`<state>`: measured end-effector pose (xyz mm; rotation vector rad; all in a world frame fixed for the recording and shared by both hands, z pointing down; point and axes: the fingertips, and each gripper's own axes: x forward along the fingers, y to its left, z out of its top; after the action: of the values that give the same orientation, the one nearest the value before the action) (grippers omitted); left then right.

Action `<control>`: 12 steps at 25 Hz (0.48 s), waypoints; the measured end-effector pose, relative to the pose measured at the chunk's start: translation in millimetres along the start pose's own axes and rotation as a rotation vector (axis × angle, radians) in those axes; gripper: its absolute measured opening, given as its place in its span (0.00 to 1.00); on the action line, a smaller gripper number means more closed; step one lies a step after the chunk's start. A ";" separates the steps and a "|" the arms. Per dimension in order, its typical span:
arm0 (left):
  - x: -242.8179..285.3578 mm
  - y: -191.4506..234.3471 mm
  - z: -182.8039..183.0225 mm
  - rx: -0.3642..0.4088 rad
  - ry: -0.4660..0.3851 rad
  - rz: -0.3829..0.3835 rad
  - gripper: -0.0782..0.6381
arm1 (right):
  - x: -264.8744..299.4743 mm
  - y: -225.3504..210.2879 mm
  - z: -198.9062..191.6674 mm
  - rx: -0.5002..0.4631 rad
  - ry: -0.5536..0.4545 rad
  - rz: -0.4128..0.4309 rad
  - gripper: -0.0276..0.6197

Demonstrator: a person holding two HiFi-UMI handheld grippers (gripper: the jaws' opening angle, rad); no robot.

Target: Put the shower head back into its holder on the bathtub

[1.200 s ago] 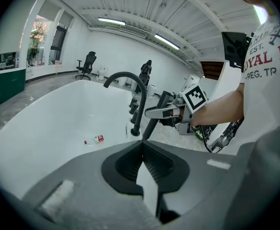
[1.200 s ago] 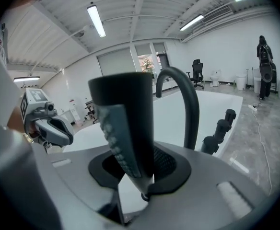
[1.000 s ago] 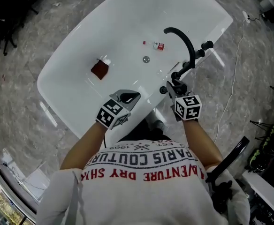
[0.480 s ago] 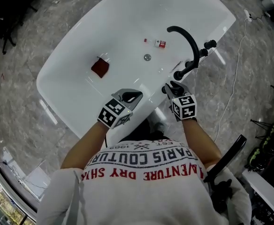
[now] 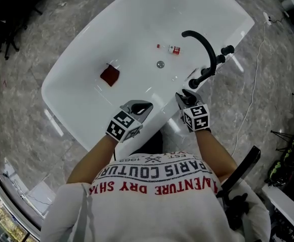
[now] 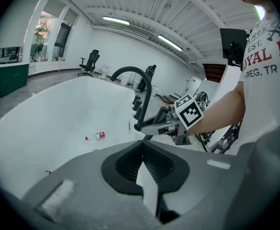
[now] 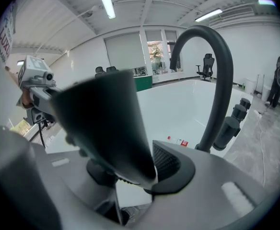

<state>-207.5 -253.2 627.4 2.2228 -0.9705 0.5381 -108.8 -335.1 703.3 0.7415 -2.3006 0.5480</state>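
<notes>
A black shower head (image 7: 106, 128) stands upright between the jaws of my right gripper (image 7: 130, 169), leaning against the left jaw. The ribbed right pad (image 7: 166, 162) shows bare beside it, and the jaws have just been opening. In the head view the right gripper (image 5: 186, 98) is at the near rim of the white bathtub (image 5: 61, 110), just short of the black curved faucet (image 5: 207, 54) and its base. The holder itself is hidden. My left gripper (image 5: 139, 106) hovers over the rim further left, shut and empty (image 6: 142, 164).
Inside the tub lie a small bottle (image 5: 172, 49), a dark red item (image 5: 108, 74) and the drain (image 5: 160, 64). Faucet knobs (image 7: 233, 121) stick out to the right. A white cable (image 5: 252, 84) runs over the marble floor; black equipment (image 5: 242, 178) stands at my right.
My right gripper has sunk with the shower head and drawn back a little from the faucet base toward the rim. The left gripper has stayed put.
</notes>
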 end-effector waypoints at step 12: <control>2.8 -53.8 24.4 0.050 -0.114 -0.052 0.15 | -95.9 19.8 22.5 0.051 -0.183 0.007 0.43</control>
<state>-162.2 -243.7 590.5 2.3381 -0.9628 0.4204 -71.4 -298.0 617.8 0.8390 -2.4656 0.5640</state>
